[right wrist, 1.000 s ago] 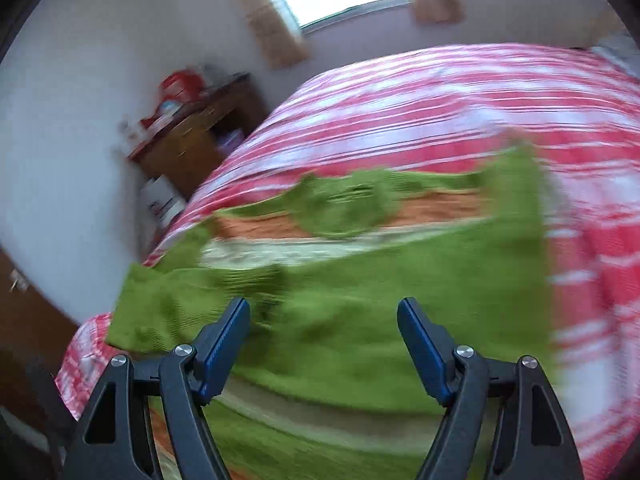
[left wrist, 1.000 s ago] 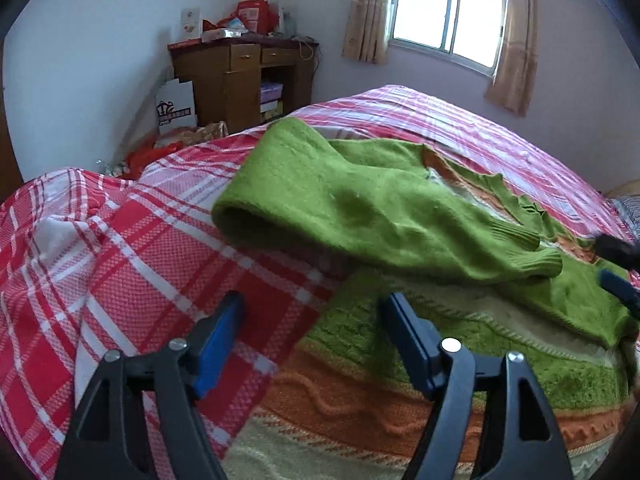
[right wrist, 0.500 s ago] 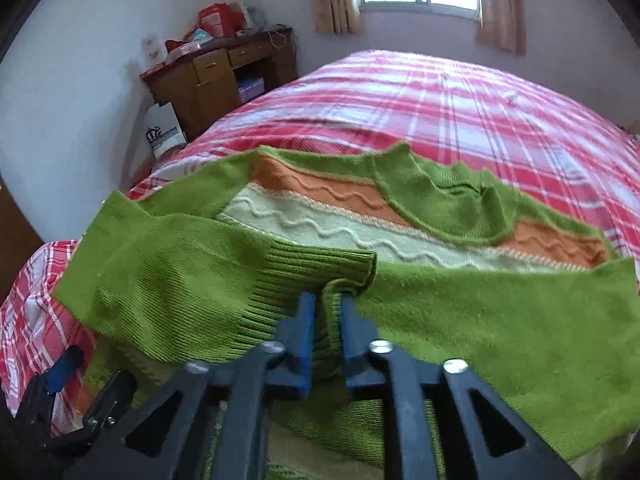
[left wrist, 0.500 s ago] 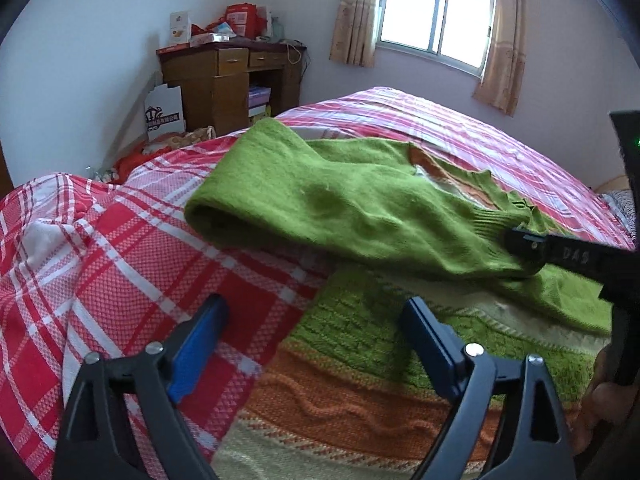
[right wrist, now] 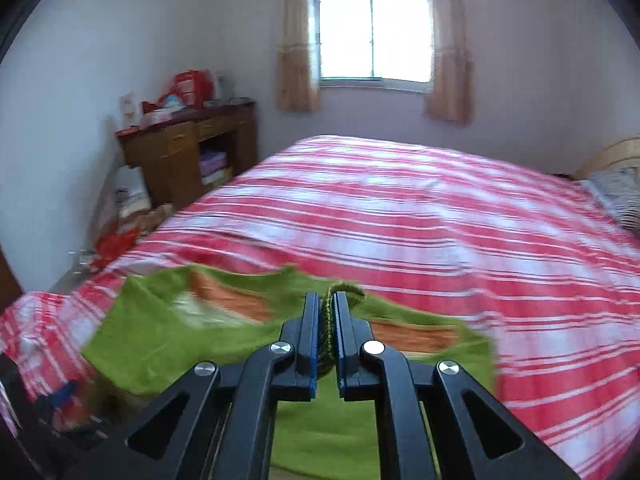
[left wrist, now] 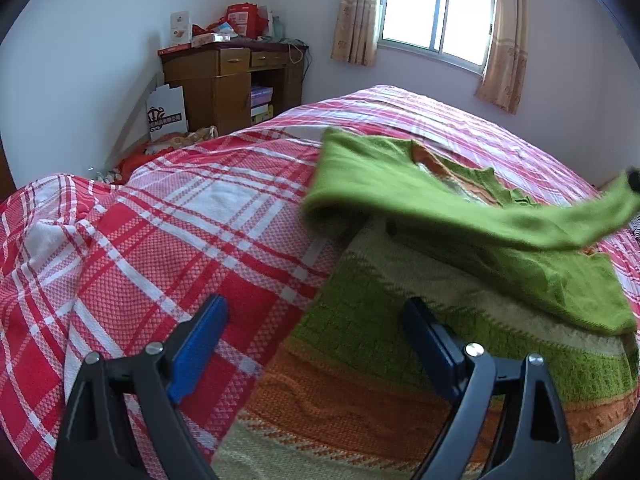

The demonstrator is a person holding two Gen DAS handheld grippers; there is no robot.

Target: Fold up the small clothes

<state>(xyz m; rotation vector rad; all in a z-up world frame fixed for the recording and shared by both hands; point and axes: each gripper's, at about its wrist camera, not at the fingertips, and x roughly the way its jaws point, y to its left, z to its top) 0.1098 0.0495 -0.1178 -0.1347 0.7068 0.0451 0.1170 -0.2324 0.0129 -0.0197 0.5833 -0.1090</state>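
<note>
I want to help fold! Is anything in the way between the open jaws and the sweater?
Nothing visible is. The left gripper hovers open right over the sweater edge on the bed, with only air between. The right gripper is shut on the sleeve, lifting it above the sweater.

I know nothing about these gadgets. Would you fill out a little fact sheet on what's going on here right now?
Setting: bedroom, bed with red plaid cover
Garment: green sweater with orange and cream bands, lying on the bed
Right gripper: shut on the sleeve cuff, sleeve lifted off the sweater body
Left gripper: open, holding nothing, above the sweater's lower left edge
Background: wooden desk with clutter, curtained window
Fold stage: sleeve mid-move, fold unfinished
</note>
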